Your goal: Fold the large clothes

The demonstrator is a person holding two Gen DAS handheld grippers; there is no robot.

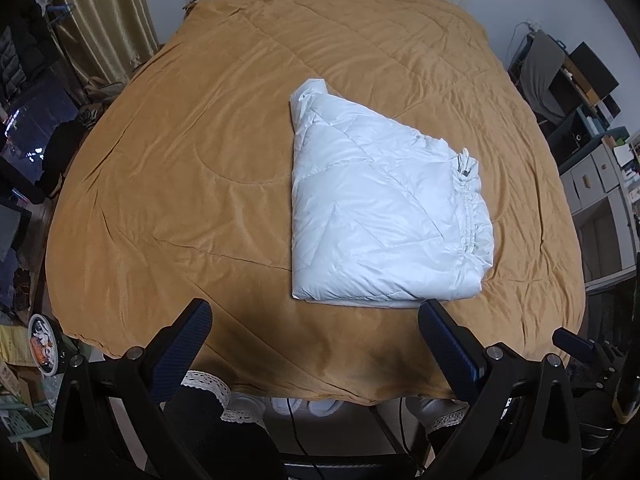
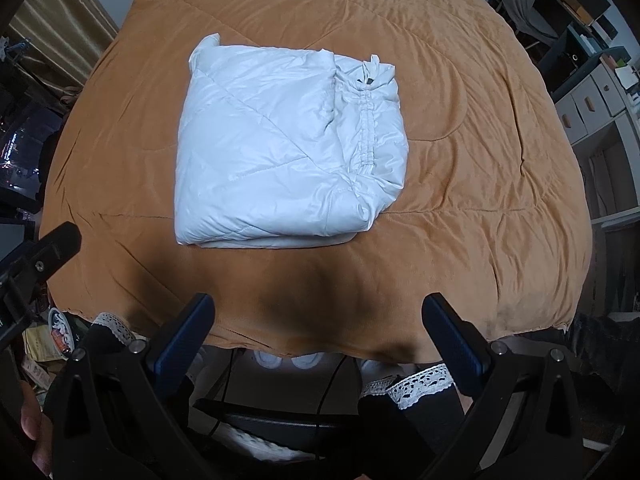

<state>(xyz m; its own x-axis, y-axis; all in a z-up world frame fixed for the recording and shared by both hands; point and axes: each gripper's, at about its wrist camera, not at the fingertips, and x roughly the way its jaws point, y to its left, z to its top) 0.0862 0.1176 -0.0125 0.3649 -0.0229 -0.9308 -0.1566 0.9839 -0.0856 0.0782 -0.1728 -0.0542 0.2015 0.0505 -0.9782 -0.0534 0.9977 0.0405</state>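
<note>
Your white quilted jacket [image 1: 384, 216] lies folded into a compact, puffy bundle on the bed [image 1: 200, 160], which is covered by a mustard-brown quilt. In the left wrist view the bundle sits right of the bed's middle, with its gathered elastic hem [image 1: 466, 200] running along its right edge and a small dark toggle at the top of that hem. In the right wrist view the same bundle [image 2: 280, 148] lies left of centre, the hem [image 2: 366, 128] again on its right side, with layers of the fold showing along the near edge.

Your left gripper [image 1: 316, 344] hangs over the near edge of the bed, its fingers [image 1: 188, 344] spread wide apart and holding nothing. The near edge of the jacket sits just beyond the right fingertip, apart from it. Your right gripper [image 2: 316, 332] is likewise over the near edge, its fingers [image 2: 188, 336] wide apart and empty, well short of the jacket. A dark shadow falls on the quilt between the fingers and the bundle.

Each view catches the other gripper at its side edge. Below the bed edge you can see lace-trimmed dark cuffs [image 2: 416, 388]. Shelving with drawers [image 1: 600, 184] stands to the right of the bed, and a gold curtain [image 1: 100, 20] hangs at the far left.
</note>
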